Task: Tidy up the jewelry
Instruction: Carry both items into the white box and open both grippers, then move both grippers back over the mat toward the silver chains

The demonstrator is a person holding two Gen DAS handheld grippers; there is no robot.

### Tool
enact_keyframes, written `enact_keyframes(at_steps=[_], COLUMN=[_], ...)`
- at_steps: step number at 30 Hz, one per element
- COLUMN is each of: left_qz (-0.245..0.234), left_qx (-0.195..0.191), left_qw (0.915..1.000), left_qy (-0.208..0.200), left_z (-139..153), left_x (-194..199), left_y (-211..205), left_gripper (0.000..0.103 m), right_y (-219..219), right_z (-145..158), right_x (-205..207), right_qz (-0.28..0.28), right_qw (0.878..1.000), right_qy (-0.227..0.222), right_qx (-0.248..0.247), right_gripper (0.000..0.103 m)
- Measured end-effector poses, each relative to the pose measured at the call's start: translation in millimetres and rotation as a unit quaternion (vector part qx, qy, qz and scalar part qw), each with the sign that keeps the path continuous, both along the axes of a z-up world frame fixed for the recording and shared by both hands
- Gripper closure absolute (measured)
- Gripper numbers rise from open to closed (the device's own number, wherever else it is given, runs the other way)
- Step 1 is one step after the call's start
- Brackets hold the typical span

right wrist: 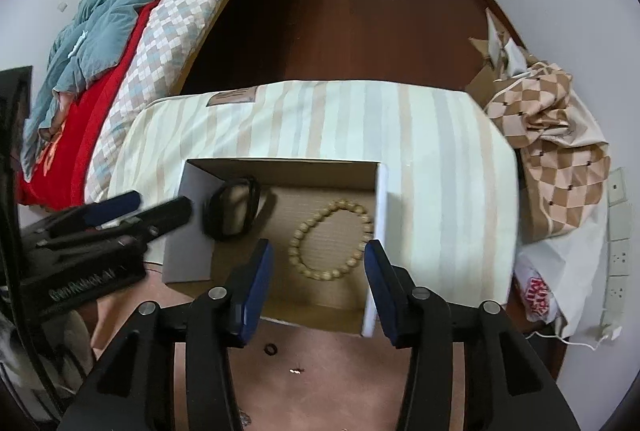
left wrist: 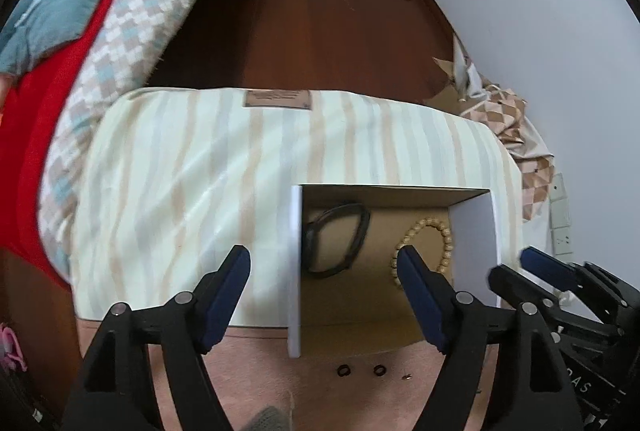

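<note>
An open white cardboard box [left wrist: 295, 255] [right wrist: 191, 231] sits on a striped cushion. Inside lie a beige bead bracelet [left wrist: 445, 243] [right wrist: 332, 239] and a black band [left wrist: 340, 239] [right wrist: 234, 209]. Two small black rings [left wrist: 343, 370] and a tiny gold piece [left wrist: 407, 376] lie on the pink surface in front of the box; one ring [right wrist: 271, 349] and the gold piece [right wrist: 296, 371] show in the right wrist view. My left gripper [left wrist: 324, 291] is open and empty over the box's left wall. My right gripper [right wrist: 320, 283] is open and empty above the bracelet.
The striped cushion [left wrist: 192, 167] [right wrist: 440, 159] fills the middle. A bed with a checked blanket [left wrist: 132, 15] lies left. A checked cloth bag [right wrist: 552, 135] and wall sockets [right wrist: 618, 259] stand right. Dark wood floor [left wrist: 304, 11] lies beyond.
</note>
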State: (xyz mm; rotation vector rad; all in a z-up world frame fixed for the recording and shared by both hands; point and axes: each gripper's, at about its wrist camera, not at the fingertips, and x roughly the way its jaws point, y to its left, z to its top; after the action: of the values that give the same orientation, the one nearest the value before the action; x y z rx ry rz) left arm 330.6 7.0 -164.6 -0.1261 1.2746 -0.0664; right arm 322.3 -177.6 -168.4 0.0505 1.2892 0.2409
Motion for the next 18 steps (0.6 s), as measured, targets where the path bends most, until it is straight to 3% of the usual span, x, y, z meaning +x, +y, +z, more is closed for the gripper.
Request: enact_keyframes(at_steps=[1, 2, 3, 5, 11, 18], left_qz=[0.002, 0.006, 0.01, 0.016, 0.025, 0.025], left_qx=[0.009, 0.019, 0.028, 0.049, 0.085, 0.1], left_qw=[1.0, 0.9997, 0.9993, 0.9981, 0.9947, 0.993], left_qy=[-0.005, -0.013, -0.022, -0.035, -0.051, -0.057], left_z=[2.4, 5.3, 8.0, 10.8, 8.5, 10.2], left_x=[-2.0, -5.6, -10.9, -20.1, -43.2, -53.5], left_y=[1.0, 2.4, 3.8, 5.3, 7.7, 3.3], left_gripper=[0.009, 0.003, 0.0, 0.0, 0.0, 0.0], right_y=[0.2, 0.7, 2.0, 2.4, 1.6, -0.7], right_z=[1.7, 2.8, 2.6, 0.4, -10.9, -7.7], right_x=[-2.5, -6.2, -9.7, -16.1, -29.9, -39.6], right_qz=[0.0, 0.0, -0.001, -0.004, -0.016, -0.032], right_qw=[1.0, 1.0, 0.999, 0.998, 0.997, 0.995], right_qy=[-0.005, -0.01, -0.014, -0.018, -0.018, -0.031], right_qx=[-0.011, -0.025, -0.037, -0.055, -0.078, -0.088], right_gripper=[0.042, 0.03, 0.018, 0.008, 0.006, 0.003])
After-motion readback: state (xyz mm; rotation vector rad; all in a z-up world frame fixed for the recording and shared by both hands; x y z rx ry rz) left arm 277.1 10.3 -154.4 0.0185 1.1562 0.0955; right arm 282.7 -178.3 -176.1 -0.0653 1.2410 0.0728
